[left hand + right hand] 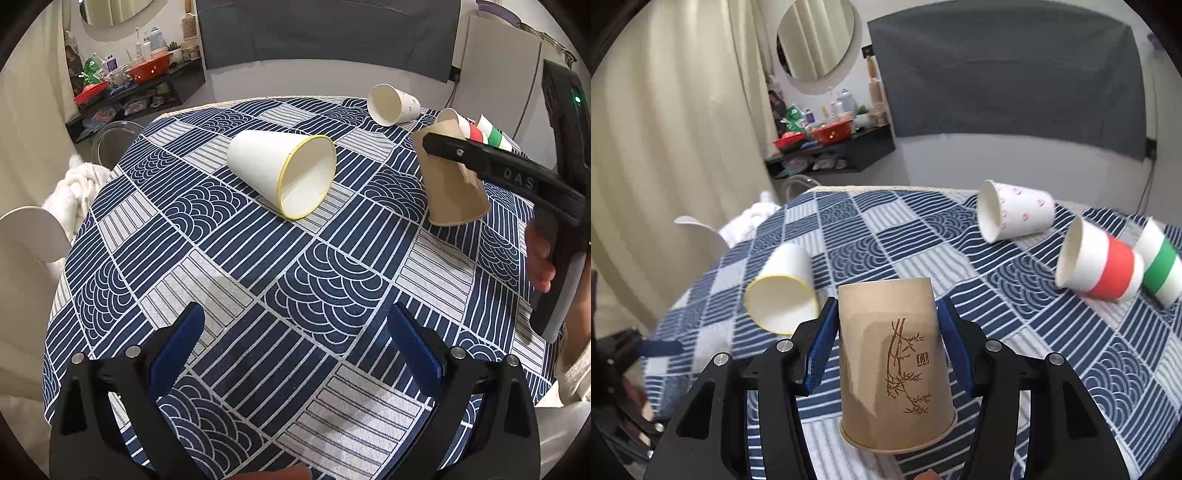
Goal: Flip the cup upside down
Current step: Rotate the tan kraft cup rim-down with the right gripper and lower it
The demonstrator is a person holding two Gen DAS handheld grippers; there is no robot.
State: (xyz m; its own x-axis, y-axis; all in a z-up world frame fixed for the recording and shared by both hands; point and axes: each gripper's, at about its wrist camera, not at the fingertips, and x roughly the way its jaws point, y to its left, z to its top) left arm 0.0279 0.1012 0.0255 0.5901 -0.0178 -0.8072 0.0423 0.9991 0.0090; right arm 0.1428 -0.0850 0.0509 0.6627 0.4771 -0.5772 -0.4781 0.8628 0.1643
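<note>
Navy patterned tablecloth (236,280) spreads below grey wall panel (1004,77).

Right gripper clamped on brown cup; left gripper idle, fingers spread.

Right gripper (888,343): both blue pads (822,349) press the sides of the brown cup (894,365), which is held mouth down and slightly tilted. In the left wrist view the same gripper (448,151) reaches in from the right side, its black finger lying across the cup's wall, with the person's right hand (541,258) wrapped around the handle. Left gripper (295,347): blue pads (177,350) stand wide apart with nothing between them, held low over the table and pointing forward.
</note>
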